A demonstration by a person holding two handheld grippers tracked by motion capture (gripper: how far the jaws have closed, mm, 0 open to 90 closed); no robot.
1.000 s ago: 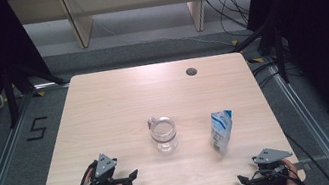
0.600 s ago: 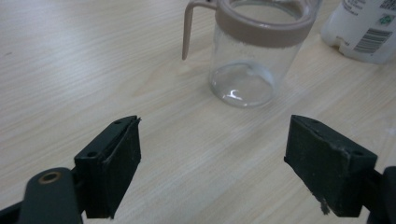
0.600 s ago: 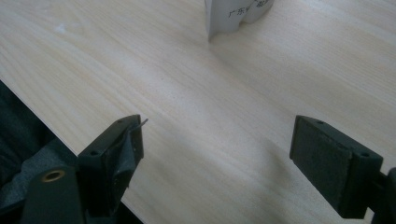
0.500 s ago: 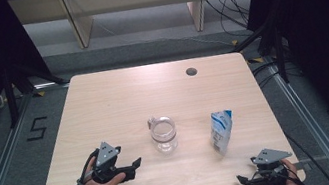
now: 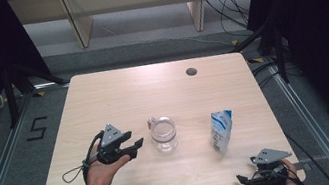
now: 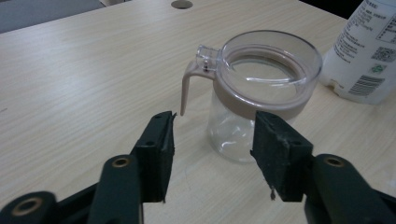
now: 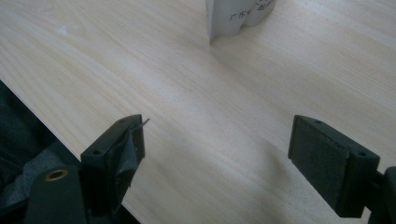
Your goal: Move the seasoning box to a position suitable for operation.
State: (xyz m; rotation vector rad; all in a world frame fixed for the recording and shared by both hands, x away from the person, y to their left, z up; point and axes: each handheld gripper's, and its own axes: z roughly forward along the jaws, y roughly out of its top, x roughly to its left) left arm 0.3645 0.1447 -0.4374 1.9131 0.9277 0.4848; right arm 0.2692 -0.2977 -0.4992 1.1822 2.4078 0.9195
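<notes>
Left gripper (image 5: 133, 146) held above the table (image 5: 102, 98), jaws part open with nothing between them, having just been closing from wide; left hand (image 5: 97, 172) comes in from the near edge, cable looping off to its outer side; just ahead of the jaw tips, near but apart, stands the clear glass jug (image 5: 163, 134), upright, with a beige collar round the rim and a beige handle; in the left gripper view the jug (image 6: 254, 93) sits right beyond the jaws, handle turned toward the left jaw, lid flipped open and mouth bare, pads not touching glass or handle; past the jug, on the side away from the left gripper, a white and blue carton (image 5: 221, 131) stands upright, well apart from the jug; in the left gripper view its label edge (image 6: 364, 51) shows behind the jug at the right; right gripper (image 5: 248, 180) low at the near right corner of the table, jaws spread wide and empty, right hand (image 5: 281, 179) behind it; carton stands ahead of the right gripper, apart; in the right gripper view the carton's base (image 7: 238, 16) is beyond the jaws over bare wood.
</notes>
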